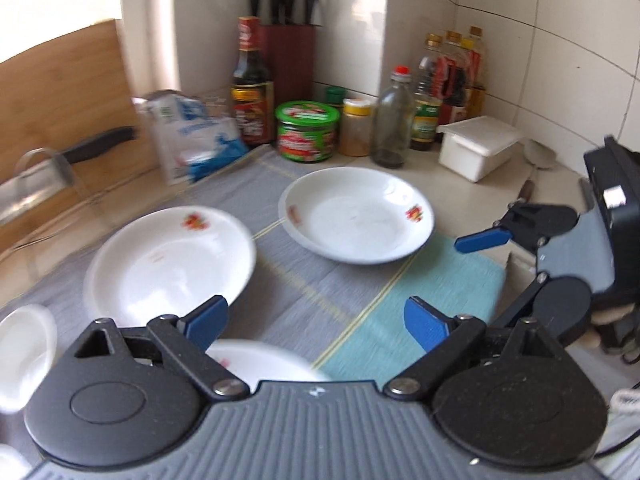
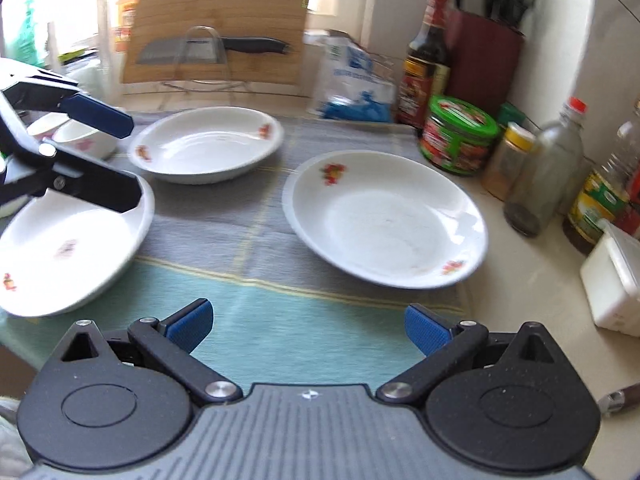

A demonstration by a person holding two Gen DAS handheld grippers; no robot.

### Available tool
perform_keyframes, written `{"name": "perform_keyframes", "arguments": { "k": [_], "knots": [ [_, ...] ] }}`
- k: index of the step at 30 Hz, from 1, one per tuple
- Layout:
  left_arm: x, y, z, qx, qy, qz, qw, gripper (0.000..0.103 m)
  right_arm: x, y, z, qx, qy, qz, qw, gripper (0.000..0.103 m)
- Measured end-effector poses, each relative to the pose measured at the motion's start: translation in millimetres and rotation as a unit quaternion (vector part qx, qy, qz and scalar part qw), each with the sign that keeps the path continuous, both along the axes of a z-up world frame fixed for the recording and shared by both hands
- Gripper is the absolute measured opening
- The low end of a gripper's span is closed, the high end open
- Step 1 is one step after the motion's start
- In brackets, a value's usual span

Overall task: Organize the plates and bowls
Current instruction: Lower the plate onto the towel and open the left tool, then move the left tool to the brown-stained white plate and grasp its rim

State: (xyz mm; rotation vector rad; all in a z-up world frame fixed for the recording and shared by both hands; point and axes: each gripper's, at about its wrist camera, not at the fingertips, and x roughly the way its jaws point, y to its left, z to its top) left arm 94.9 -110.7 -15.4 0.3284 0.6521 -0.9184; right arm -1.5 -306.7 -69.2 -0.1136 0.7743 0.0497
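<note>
Three white plates with red flower prints lie on a grey and teal cloth (image 2: pixel 248 320). The right plate (image 2: pixel 384 220) (image 1: pixel 356 216) is nearest the jars. The far plate (image 2: pixel 204 144) (image 1: pixel 168 264) lies by the cutting board. The near-left plate (image 2: pixel 68 248) (image 1: pixel 260 360) sits under my left gripper (image 1: pixel 316 324) (image 2: pixel 128 160), which is open and empty. My right gripper (image 2: pixel 308 326) is open and empty above the teal cloth; it also shows in the left wrist view (image 1: pixel 484 240). Small white bowls (image 2: pixel 76 136) (image 1: pixel 24 344) stand at the left.
Sauce bottles (image 1: pixel 252 84), a green-lidded jar (image 1: pixel 308 132), spice jars and oil bottles (image 1: pixel 452 80) line the back wall. A knife block (image 1: pixel 292 56), white lidded box (image 1: pixel 480 146), plastic bag (image 1: pixel 192 136), and a cutting board with knife on a rack (image 2: pixel 216 24) stand around.
</note>
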Motion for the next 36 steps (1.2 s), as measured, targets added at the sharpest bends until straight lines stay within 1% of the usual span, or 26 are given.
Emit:
{"name": "perform_keyframes", "arguments": {
  "k": [2, 6, 8, 10, 14, 21, 25, 28, 31, 35, 36],
  "knots": [
    [-7, 19, -2, 0.009, -0.003, 0.028, 0.9996, 0.096, -4, 14, -1, -0.004, -0.002, 0.024, 1.0, 0.103],
    [-4, 53, -7, 0.011, 0.034, 0.084, 0.9958, 0.096, -9, 43, -8, -0.003, 0.004, 0.074, 0.997, 0.103],
    [-3, 67, -10, 0.016, 0.041, 0.107, 0.9933, 0.096, -11, 55, -14, 0.0, 0.008, 0.092, 0.996, 0.103],
    [-2, 82, -14, 0.021, 0.041, 0.12, 0.9917, 0.096, -11, 66, -20, 0.008, 0.012, 0.112, 0.994, 0.103],
    [2, 96, -20, 0.041, 0.04, 0.138, 0.9888, 0.096, -5, 85, -30, 0.022, 0.017, 0.148, 0.989, 0.103],
    [22, 101, -27, 0.059, 0.048, 0.137, 0.9876, 0.096, 5, 115, -41, 0.029, 0.005, 0.199, 0.979, 0.103],
    [34, 92, -30, 0.069, 0.051, 0.123, 0.9887, 0.096, 9, 116, -43, 0.04, -0.006, 0.21, 0.977, 0.103],
    [46, 86, -35, 0.075, 0.06, 0.116, 0.9886, 0.096, 3, 110, -48, 0.048, -0.031, 0.224, 0.973, 0.103],
    [58, 80, -41, 0.085, 0.073, 0.112, 0.9874, 0.095, -5, 105, -52, 0.056, -0.056, 0.223, 0.972, 0.103],
    [69, 74, -48, 0.095, 0.095, 0.097, 0.9862, 0.093, -3, 110, -50, 0.052, -0.052, 0.215, 0.974, 0.103],
    [71, 73, -50, 0.099, 0.101, 0.093, 0.9856, 0.091, -1, 111, -50, 0.053, -0.052, 0.214, 0.974, 0.103]
  ]
}}
